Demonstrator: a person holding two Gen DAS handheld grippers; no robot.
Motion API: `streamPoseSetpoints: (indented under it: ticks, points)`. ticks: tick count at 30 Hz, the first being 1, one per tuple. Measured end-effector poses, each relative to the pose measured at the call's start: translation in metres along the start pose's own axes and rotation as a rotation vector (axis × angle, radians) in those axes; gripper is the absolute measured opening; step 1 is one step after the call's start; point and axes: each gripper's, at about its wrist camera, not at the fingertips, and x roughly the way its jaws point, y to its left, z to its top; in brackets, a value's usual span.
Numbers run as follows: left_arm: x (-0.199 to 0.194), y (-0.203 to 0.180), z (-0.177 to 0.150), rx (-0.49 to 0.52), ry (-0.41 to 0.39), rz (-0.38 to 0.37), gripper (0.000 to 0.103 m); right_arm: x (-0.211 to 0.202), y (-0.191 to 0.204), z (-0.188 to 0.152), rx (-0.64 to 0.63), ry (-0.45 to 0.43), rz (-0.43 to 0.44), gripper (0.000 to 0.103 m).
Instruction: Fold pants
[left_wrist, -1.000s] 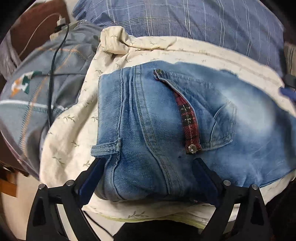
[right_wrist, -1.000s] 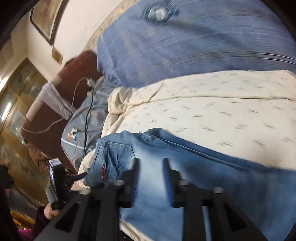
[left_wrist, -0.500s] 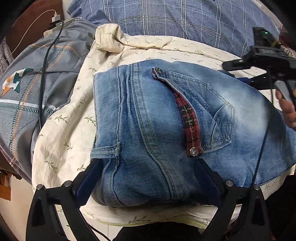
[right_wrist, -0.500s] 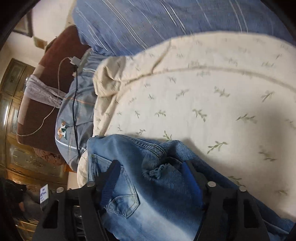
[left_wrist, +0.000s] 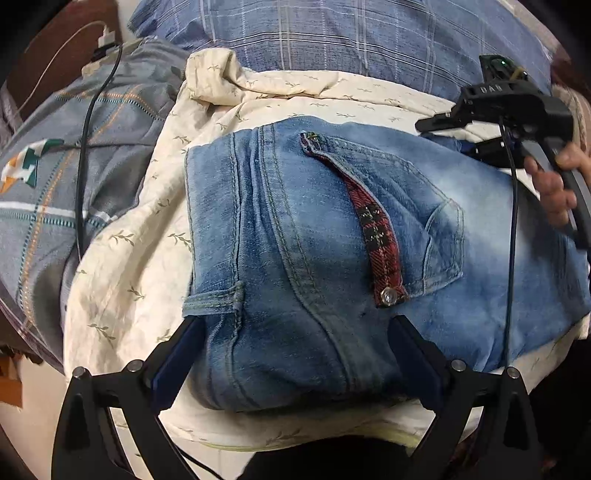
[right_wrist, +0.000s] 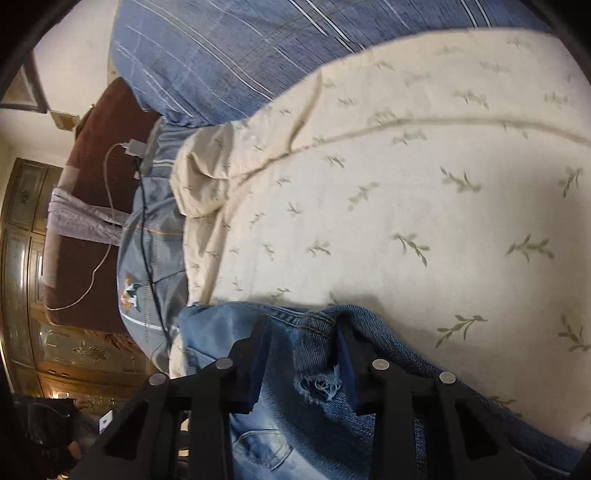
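jeans (left_wrist: 325, 266): folded denim bundle on the bed sheet (left_wrist: 122, 266); back pocket with plaid flap (left_wrist: 376, 229) faces up; near edge sits between the fingers of the left hand-held gripper (left_wrist: 291, 354).
left hand-held gripper: jaws stand wide, one on each side of the bundle's near edge; pads do not visibly pinch cloth. Reads as unclamped, straddling.
right hand-held gripper (right_wrist: 301, 354): jaws closing, frayed hem (right_wrist: 319, 384) and thick seam bunched between them; pads at or nearly at the denim, full pinch not clear yet.
risk 1: right jaws catch only the top layer or just the frayed threads. Cause: several layers stacked at that edge. A lift would peel the stack apart.
risk 2: thick seam off-centre in the pads. Cause: bunched cloth. Likely slip-out under pull.
risk 3: bundle drags across the sheet and the fold opens. Cause: left side not pinning anything.
risk 4: sheet gets grabbed with the denim. Cause: soft, wrinkled sheet directly under the right fingertips.
risk 5: cable (left_wrist: 511, 236) hanging from the right unit lies across the jeans beyond the left jaws; could snag on a fold.
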Motion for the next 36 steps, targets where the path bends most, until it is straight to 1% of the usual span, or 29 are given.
streamPoseSetpoints:
  ticks: [2,4,5,6,7,9,10,11,13,15,17,19,20,21,22,23,25,26,27,29,31,32,34,36]
  points:
    - [0.002,0.003,-0.004,0.015,0.009,-0.001,0.101,-0.013,-0.012,0.004,0.052,-0.064,0.026,0.034]
    - [0.005,0.009,-0.009,-0.004,0.029,-0.017,0.101,-0.027,-0.022,0.009,0.092,-0.116,0.024,0.034]
    - [0.006,0.012,-0.011,-0.023,0.037,-0.028,0.101,-0.032,-0.023,0.010,0.102,-0.121,0.033,0.034]
    - [0.006,0.014,-0.011,-0.039,0.041,-0.040,0.101,-0.037,-0.022,0.009,0.099,-0.117,0.053,0.034]
    - [0.006,0.015,-0.010,-0.053,0.042,-0.047,0.101,-0.042,-0.016,0.007,0.069,-0.108,0.077,0.034]
    - [0.007,0.014,-0.009,-0.048,0.047,-0.041,0.101,-0.052,0.005,-0.002,-0.028,-0.108,0.069,0.034]
    - [0.007,0.012,-0.008,-0.045,0.045,-0.036,0.101,-0.053,0.017,-0.009,-0.076,-0.093,0.062,0.034]
    - [0.008,0.011,-0.008,-0.042,0.043,-0.031,0.101,-0.052,0.026,-0.017,-0.107,-0.064,0.076,0.034]
    - [0.010,0.010,-0.007,-0.042,0.040,-0.031,0.101,-0.043,0.039,-0.035,-0.150,-0.012,0.087,0.034]
    - [0.010,0.010,-0.006,-0.047,0.040,-0.035,0.101,-0.026,0.045,-0.046,-0.178,0.022,0.043,0.034]
    - [0.010,0.010,-0.007,-0.048,0.038,-0.034,0.101,-0.009,0.037,-0.045,-0.148,0.015,-0.025,0.034]
    - [0.007,0.012,-0.005,-0.058,0.037,-0.032,0.101,0.004,0.023,-0.035,-0.108,-0.001,-0.058,0.031]
    - [0.005,0.012,-0.006,-0.063,0.033,-0.033,0.101,0.007,0.018,-0.030,-0.096,-0.023,-0.058,0.020]
    - [0.002,0.012,-0.005,-0.067,0.025,-0.033,0.101,0.007,0.013,-0.025,-0.081,-0.065,-0.083,0.015]
    - [-0.001,0.011,-0.004,-0.060,0.013,-0.027,0.101,0.008,0.010,-0.019,-0.067,-0.075,-0.082,0.008]
    - [-0.002,0.011,-0.004,-0.047,0.010,-0.018,0.101,0.009,0.005,-0.017,-0.041,-0.084,-0.074,0.004]
    - [-0.001,0.009,-0.006,-0.009,0.012,0.001,0.101,0.010,0.004,-0.015,-0.042,-0.074,-0.076,0.003]
    - [0.000,0.009,-0.005,-0.004,0.014,0.000,0.101,0.010,0.006,-0.015,-0.069,-0.073,-0.099,0.000]
    - [0.003,0.009,-0.006,-0.007,0.020,-0.004,0.101,0.011,0.007,-0.014,-0.077,-0.069,-0.102,0.000]
    - [0.005,0.015,-0.006,-0.046,0.043,-0.022,0.102,0.006,0.001,-0.011,-0.018,-0.070,-0.059,0.000]
    - [-0.001,0.017,-0.003,-0.063,0.036,-0.039,0.101,-0.007,0.001,-0.011,0.003,-0.091,0.001,0.001]
    - [-0.004,0.017,-0.002,-0.065,0.031,-0.041,0.101,-0.015,0.004,-0.012,0.000,-0.110,0.026,0.007]
    - [-0.014,0.019,0.001,-0.068,0.014,-0.031,0.101,-0.038,0.006,-0.017,-0.003,-0.146,0.076,0.007]
    - [-0.027,0.021,0.005,-0.081,-0.028,-0.040,0.101,-0.063,0.009,-0.025,-0.020,-0.186,0.092,0.007]
